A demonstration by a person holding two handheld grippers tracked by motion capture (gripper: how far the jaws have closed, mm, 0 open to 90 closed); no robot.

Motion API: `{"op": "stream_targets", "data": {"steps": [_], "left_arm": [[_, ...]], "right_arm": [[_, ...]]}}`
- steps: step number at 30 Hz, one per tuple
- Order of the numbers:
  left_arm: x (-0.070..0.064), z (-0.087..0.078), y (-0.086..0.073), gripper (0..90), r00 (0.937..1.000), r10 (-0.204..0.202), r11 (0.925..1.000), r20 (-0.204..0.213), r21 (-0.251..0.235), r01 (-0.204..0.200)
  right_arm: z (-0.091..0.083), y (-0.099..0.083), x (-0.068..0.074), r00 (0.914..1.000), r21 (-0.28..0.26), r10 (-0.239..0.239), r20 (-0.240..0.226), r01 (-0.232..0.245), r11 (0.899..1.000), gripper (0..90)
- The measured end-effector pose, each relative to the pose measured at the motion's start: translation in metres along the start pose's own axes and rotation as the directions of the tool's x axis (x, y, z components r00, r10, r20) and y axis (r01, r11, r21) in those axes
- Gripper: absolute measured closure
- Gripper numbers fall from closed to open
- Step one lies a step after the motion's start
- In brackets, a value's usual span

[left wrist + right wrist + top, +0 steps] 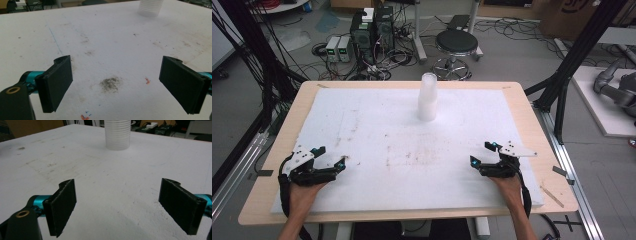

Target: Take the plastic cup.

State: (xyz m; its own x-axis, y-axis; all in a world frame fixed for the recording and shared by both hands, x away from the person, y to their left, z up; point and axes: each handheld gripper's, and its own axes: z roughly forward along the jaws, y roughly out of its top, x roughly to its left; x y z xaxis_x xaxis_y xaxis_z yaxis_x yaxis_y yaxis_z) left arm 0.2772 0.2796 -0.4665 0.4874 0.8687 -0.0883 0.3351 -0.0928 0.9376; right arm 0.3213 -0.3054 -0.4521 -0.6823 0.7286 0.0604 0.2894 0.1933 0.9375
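Note:
A tall stack of clear plastic cups (428, 97) stands upright on the white foam sheet (377, 125), at the far middle of the table. The same stack of cups (150, 7) sits far off in the left gripper view, and the cups (117, 134) stand straight ahead in the right gripper view. My left gripper (331, 159) rests low at the near left of the sheet, open, with nothing between its jaws. At the near right, my right gripper (479, 152) is also open and empty. Both are far from the cups.
The foam sheet lies on a wooden table (522, 107) and carries dirt smudges (110, 83). Beyond the table stand a black stool (455, 47), computer boxes (371, 32) and tangled floor cables. Metal frame rails (564, 160) run along the right side.

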Motion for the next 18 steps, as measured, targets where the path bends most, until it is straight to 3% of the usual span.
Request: {"op": "stream_targets", "data": {"steps": [11,18], "left_arm": [[-0.0012,-0.0004,-0.0003,11.5,0.9999,0.006,1.0,-0.014,-0.007,-0.006],[-0.0009,0.0024,0.0009,11.5,0.9999,0.002,0.9997,-0.013,0.025,-0.001]], "right_arm": [[-0.0004,-0.0001,-0.0002,0.9999,-0.003,-0.008,-0.014,0.008,1.0,14.1],[0.001,0.0008,-0.001,0.9995,0.01,-0.009,-0.031,0.01,1.0,14.1]]}}
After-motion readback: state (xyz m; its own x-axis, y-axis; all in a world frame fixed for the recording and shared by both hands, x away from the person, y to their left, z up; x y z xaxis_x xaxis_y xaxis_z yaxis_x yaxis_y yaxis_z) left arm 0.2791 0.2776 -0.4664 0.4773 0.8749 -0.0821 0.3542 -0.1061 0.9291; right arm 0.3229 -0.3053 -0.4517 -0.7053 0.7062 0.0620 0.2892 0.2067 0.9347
